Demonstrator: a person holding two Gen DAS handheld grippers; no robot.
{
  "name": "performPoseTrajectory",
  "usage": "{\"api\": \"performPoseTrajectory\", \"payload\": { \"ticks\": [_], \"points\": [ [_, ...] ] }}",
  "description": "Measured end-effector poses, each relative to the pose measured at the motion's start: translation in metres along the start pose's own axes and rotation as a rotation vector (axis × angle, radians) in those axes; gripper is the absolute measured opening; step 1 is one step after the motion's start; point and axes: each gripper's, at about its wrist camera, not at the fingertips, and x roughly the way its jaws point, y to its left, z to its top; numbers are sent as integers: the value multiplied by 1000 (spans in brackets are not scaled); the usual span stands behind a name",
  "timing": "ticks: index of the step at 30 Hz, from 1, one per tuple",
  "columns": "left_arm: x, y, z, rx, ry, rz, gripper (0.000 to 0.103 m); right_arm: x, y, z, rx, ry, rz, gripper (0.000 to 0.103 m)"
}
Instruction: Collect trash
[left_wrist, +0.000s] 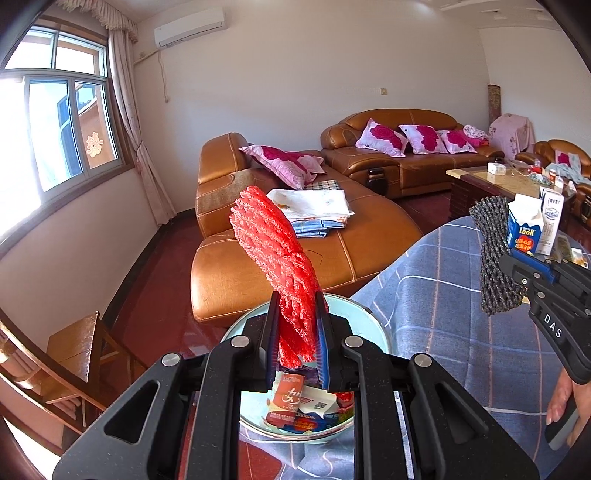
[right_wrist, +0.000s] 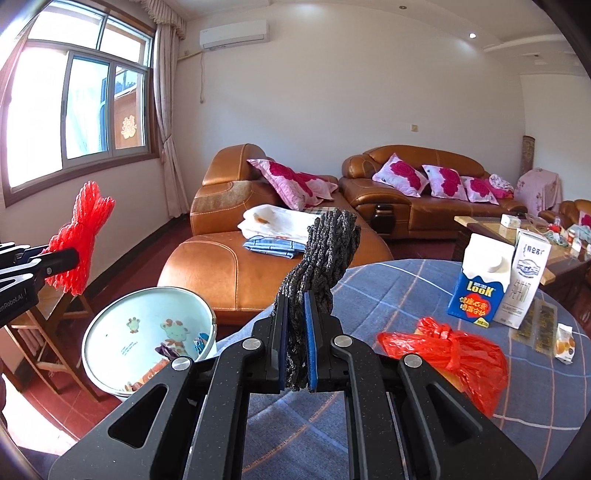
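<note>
My left gripper is shut on a red foam net sleeve and holds it upright over a pale blue bin that holds several wrappers. It also shows in the right wrist view. My right gripper is shut on a dark grey foam net sleeve, held above the table edge, right of the bin. On the table lie a red plastic bag, a blue Look carton, a white milk carton and small wrappers.
The table has a blue checked cloth. A brown leather sofa with folded cloths stands behind the bin. A wooden chair stands at the left. A coffee table with clutter stands at the right.
</note>
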Motion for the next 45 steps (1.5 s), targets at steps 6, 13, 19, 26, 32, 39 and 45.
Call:
{"api": "performPoseTrajectory", "payload": {
  "ticks": [6, 13, 19, 26, 32, 39, 45],
  "points": [
    [1, 10, 1, -1, 7, 37, 16, 13, 11, 3, -21, 16, 47, 9],
    [5, 24, 3, -7, 24, 83, 16, 24, 25, 8, -41, 24, 94, 10],
    [7, 33, 3, -16, 36, 105, 17, 28, 39, 13, -71, 22, 134, 10],
    [12, 37, 5, -12, 49, 131, 17, 34, 51, 16, -94, 26, 170, 10],
    [16, 44, 5, -17, 64, 155, 17, 41, 63, 16, -118, 31, 206, 10],
    [21, 51, 6, -23, 72, 172, 17, 46, 76, 17, -142, 35, 242, 10],
    [25, 57, 4, -29, 75, 198, 17, 51, 83, 19, -154, 40, 258, 10]
  ]
}}
